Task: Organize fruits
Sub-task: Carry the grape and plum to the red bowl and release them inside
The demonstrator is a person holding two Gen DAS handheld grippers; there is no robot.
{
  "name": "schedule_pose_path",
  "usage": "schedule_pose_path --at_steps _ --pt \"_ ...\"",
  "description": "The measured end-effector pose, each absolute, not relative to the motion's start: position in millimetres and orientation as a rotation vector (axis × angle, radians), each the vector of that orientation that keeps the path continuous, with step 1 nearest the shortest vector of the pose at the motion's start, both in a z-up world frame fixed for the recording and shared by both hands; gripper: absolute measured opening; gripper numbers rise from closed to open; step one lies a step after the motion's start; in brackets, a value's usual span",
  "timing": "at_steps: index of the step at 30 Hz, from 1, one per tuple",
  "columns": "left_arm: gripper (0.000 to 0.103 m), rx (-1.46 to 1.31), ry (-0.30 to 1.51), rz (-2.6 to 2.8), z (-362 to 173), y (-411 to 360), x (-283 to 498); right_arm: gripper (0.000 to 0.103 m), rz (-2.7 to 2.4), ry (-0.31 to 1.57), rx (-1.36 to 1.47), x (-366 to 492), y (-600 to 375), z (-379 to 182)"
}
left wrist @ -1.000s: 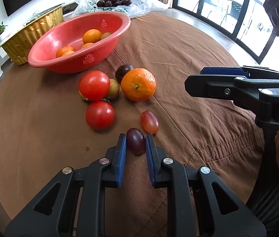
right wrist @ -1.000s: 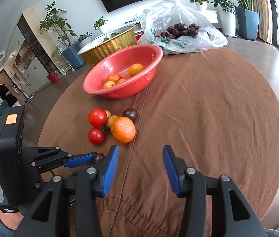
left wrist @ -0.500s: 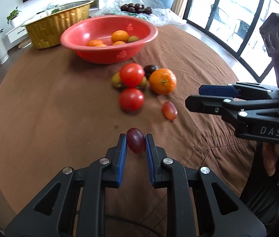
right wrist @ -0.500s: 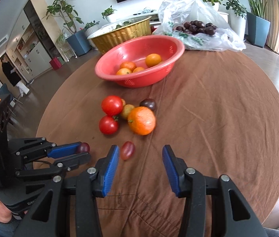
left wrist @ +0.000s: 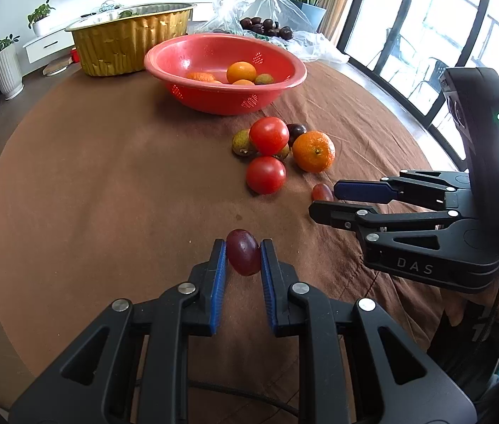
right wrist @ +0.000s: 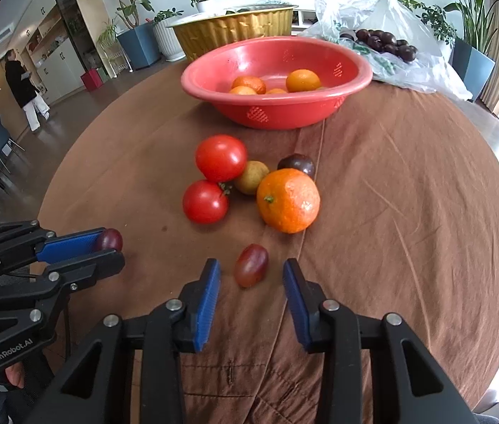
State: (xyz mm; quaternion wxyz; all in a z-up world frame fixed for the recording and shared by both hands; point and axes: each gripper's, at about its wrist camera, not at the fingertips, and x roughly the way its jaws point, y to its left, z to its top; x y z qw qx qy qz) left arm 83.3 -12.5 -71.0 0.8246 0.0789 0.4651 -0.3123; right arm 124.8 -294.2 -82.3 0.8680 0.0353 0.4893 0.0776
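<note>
Left gripper [left wrist: 243, 251]: blue pads clamped on dark grape [left wrist: 243, 257], grape held off the cloth, near side of red bowl [left wrist: 224, 70]
Right gripper [right wrist: 251, 284]: fingers apart, nothing between the pads, low over the cloth on the near side of the bowl
Loose grape [right wrist: 251, 265]: lies on brown tablecloth [right wrist: 408, 212] just ahead of the right gripper's open fingers, touching neither pad
Fruit pile: between loose grape and bowl; big orange [right wrist: 288, 200] nearest the grape, two tomatoes [right wrist: 221, 158] left of the orange and touching each other, small yellow-green fruit [right wrist: 251, 177] and dark plum [right wrist: 297, 164] tucked behind
Bowl: far side of the pile, upright on the cloth, holds small oranges [right wrist: 302, 80]
Gold foil tray [right wrist: 235, 31]: just behind the bowl
Plastic bag [right wrist: 383, 35]: behind and right of the bowl, dark fruit on it
Person [right wrist: 25, 88]: standing far left of the bowl, off the table
</note>
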Motion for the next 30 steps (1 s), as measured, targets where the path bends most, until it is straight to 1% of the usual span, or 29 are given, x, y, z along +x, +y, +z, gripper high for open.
schedule_pose_path --at_steps 3,6,7,12,14,25,30 --pt "0.017 0.160 0.988 -0.664 -71.4 -11.9 83.8 0.038 0.148 1.026 0.040 128.1 -289.2 -82.5" --pt "0.017 0.154 0.988 -0.660 -71.0 -10.2 83.3 0.033 0.144 1.028 0.002 128.9 -283.2 -82.5" --pt "0.017 0.153 0.988 -0.659 -71.0 -9.4 83.7 0.029 0.141 1.029 -0.012 128.4 -281.3 -82.7" --pt "0.017 0.149 0.993 -0.660 -72.6 -9.4 84.9 0.027 0.132 1.031 -0.056 126.2 -275.7 -83.6" --pt "0.017 0.149 0.993 -0.662 -73.1 -9.9 84.9 0.022 0.130 1.034 -0.052 126.6 -277.9 -83.2" --pt "0.017 0.141 0.983 -0.666 -69.4 -9.2 86.3 0.021 0.150 1.023 0.017 123.0 -289.2 -75.6" --pt "0.017 0.134 0.975 -0.671 -62.5 -9.5 90.5 0.021 0.168 0.994 0.056 120.3 -296.8 -62.7"
